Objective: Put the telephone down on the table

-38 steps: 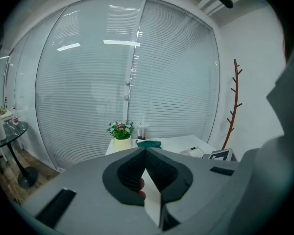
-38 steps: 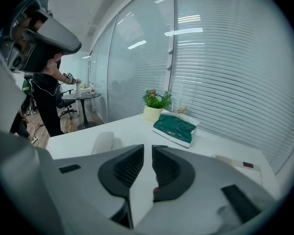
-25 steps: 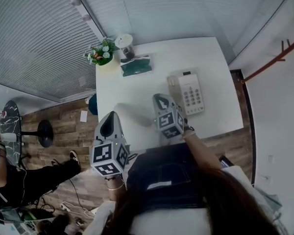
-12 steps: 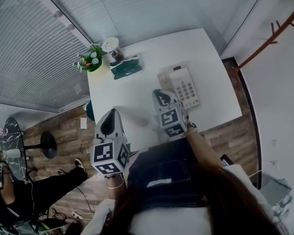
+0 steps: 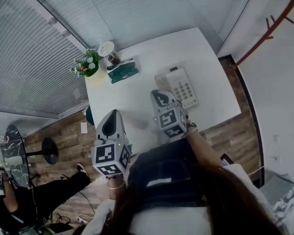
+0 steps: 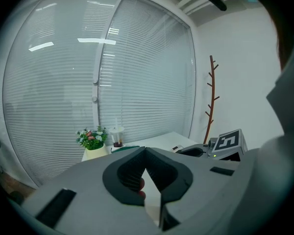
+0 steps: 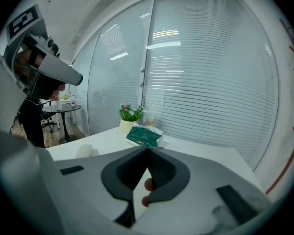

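Head view shows the telephone [image 5: 180, 88] lying flat on the white table [image 5: 137, 89], just beyond the right claw [image 5: 160, 98]; it and the left claw [image 5: 110, 126] are pressed together, empty, and should probably draw away without nudging it.

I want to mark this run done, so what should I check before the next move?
1. Telephone flat on the table: ok.
2. Telephone away from the table edges: ok.
3. Telephone properly hung up: cannot tell, too small.
4. Left gripper shut, nothing between its jaws: ok.
5. Right gripper shut, nothing between its jaws: ok.
6. Green packet apart from the telephone: ok.
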A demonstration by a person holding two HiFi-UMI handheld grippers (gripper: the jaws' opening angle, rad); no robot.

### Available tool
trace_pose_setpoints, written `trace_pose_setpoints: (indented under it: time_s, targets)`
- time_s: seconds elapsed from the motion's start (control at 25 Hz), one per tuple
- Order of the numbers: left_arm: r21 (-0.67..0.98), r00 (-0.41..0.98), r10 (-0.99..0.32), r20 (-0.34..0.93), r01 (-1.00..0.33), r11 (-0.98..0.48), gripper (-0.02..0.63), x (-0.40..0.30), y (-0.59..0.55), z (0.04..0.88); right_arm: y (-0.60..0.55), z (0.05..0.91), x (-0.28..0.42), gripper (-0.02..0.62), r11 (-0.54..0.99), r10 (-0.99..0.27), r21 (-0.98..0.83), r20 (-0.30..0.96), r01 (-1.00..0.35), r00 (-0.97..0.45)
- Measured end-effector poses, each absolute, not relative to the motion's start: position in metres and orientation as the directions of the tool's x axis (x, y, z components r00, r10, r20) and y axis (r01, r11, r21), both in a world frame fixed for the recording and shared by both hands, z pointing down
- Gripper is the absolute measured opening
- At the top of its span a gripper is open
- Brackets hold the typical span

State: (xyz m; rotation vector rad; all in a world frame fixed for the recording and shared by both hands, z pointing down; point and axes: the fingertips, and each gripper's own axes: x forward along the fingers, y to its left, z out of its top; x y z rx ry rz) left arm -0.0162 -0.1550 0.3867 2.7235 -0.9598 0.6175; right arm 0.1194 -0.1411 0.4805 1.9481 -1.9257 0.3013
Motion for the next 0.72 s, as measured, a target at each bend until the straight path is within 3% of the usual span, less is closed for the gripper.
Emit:
trace_pose_setpoints:
  time_s: [0.72]
  targets:
    - [0.031, 0.695, -0.559, 0.452, -0.639, -0.769, 0.0, -0.011, -0.145, 0.397, -0.135, 0.491, 0.114, -0.003, 0.063, -0.893, 0.109, 0.451, -0.992, -0.007]
